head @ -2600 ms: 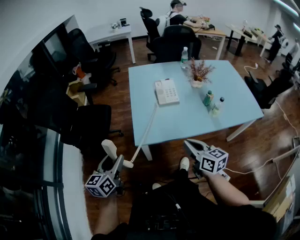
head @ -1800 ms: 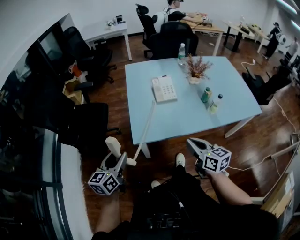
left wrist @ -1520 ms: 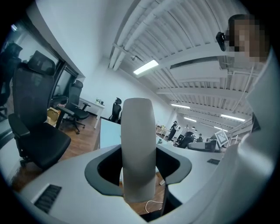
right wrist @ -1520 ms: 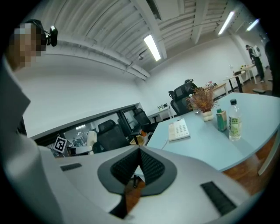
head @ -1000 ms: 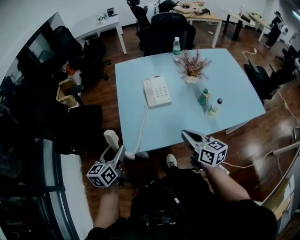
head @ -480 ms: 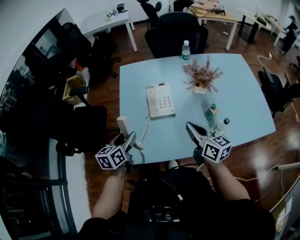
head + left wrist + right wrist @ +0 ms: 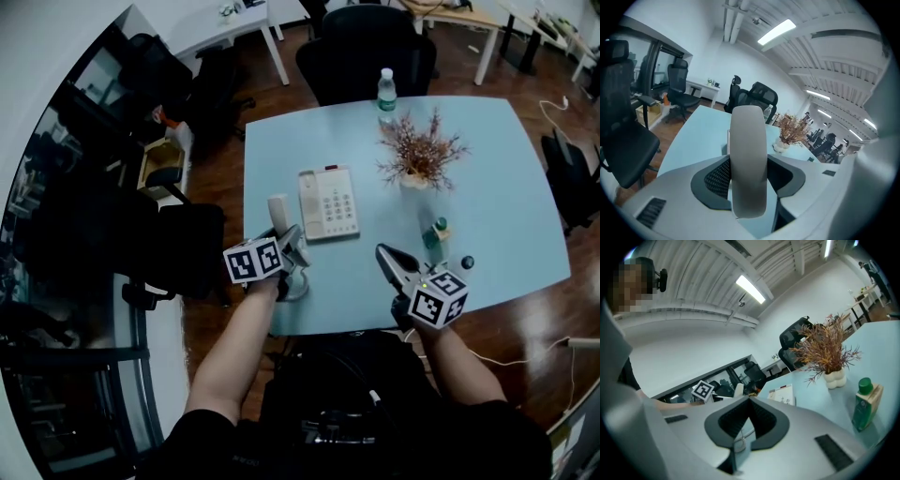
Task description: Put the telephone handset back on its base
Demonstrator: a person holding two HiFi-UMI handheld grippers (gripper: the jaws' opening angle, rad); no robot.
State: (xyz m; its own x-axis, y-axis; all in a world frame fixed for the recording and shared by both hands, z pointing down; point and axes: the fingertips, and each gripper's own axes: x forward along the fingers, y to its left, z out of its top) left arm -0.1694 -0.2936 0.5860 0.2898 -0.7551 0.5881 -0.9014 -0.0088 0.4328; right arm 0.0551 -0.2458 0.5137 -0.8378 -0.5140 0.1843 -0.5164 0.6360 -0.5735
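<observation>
The left gripper [image 7: 290, 242] is clamped on the telephone handset [image 7: 277, 212]. Its own view shows the pale handset squeezed right between the two jaws and standing more or less upright, one end poking out past the tips. From the head view, the handset sits over the near-left part of the light-blue table [image 7: 497, 178], just beside the left edge of the telephone base [image 7: 329, 203] but not on it. The base lies flat near the middle of the table, keypad up, with its cradle side bare. The coiled cord [image 7: 297, 281] loops down by the near table edge, just under the left gripper.

The right gripper [image 7: 383, 253] hovers over the near edge of the table, well to the right of the base. Its jaws are pressed together at the tips with nothing between them, and through the gap behind the tips only table and a bit of cord can be seen.

Other stuff on the table: a dried-flower plant [image 7: 419, 153] in a small white vase to the right of the base, and a water bottle [image 7: 385, 90] at the far edge. There's also a green bottle [image 7: 436, 233] nearer in on the right, with a smaller dark-capped bottle [image 7: 466, 263] just beside it. A black office chair [image 7: 367, 52] stands at the far side of the table and a white desk [image 7: 246, 21] sits further back on the left.
</observation>
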